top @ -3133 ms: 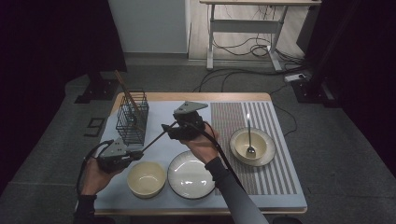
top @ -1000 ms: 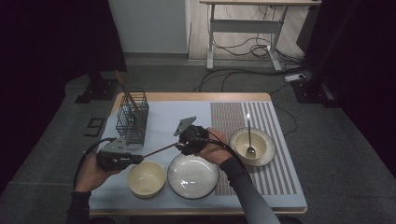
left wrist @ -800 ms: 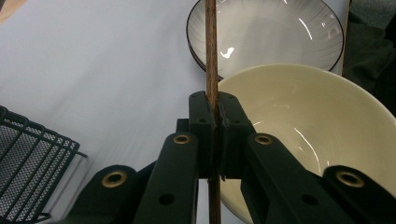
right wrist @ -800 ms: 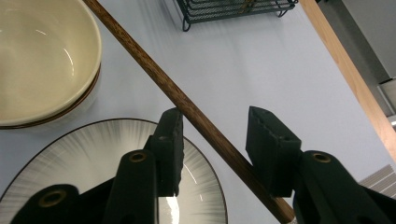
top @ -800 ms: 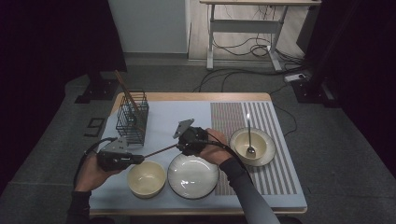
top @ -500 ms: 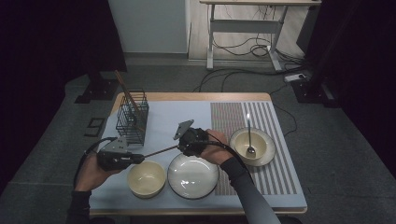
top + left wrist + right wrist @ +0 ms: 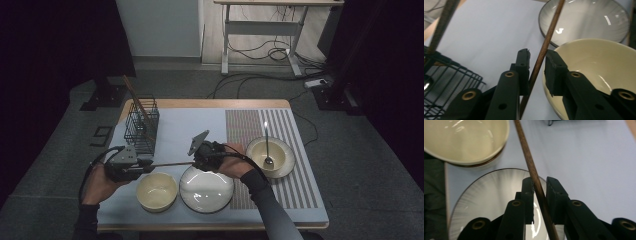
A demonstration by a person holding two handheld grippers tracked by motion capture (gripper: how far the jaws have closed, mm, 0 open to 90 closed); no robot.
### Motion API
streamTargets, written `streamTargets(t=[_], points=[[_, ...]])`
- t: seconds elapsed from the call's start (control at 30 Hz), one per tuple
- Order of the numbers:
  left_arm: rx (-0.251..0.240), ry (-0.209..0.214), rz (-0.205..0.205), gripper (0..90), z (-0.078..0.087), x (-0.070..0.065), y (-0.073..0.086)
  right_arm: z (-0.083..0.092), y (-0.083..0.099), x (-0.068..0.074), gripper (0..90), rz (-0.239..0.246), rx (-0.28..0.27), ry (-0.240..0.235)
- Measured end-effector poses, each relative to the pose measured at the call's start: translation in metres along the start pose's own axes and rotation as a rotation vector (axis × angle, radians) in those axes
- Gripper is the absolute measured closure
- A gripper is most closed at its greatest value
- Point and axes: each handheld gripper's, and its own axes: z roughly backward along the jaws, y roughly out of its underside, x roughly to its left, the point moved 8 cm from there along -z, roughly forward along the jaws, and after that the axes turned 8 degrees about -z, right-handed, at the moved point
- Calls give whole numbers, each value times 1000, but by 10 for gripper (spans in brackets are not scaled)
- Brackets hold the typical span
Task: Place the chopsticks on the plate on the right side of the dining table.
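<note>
Chopstick [image 7: 167,163] is strung level between the two claws, just above the front of the desk [image 7: 200,125], over the gap between the cream bowl [image 7: 157,191] and the rack [image 7: 141,126].

Nearest me, the cream bowl sits at about 7 o'clock on the desk, and the grey plate [image 7: 206,189] is right beside it at 6. The left claw [image 7: 145,165] has just been easing apart. In the left gripper view the stick [image 7: 541,53] runs between the jaws, resting against one with a sliver of gap to the other, so it's loose there. The right claw [image 7: 196,161] has just been closing, and in the right gripper view its jaws pinch the stick [image 7: 534,177] over the plate's rim.

Further out at 3 o'clock there's a bowl with a spoon [image 7: 267,147] on the striped mat. The wire rack stands at 10 o'clock with another stick leaning out of it.
</note>
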Motion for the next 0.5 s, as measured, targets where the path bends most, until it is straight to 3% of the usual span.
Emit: streamTargets(t=[0.2, 0.5], points=[[-25, -36, 48, 596, 0, 5, -2, 3, 2, 10, 833, 2, -19, -79], [-66, -97, 106, 392, 6, 9, 4, 6, 9, 8, 840, -36, -28, -63]])
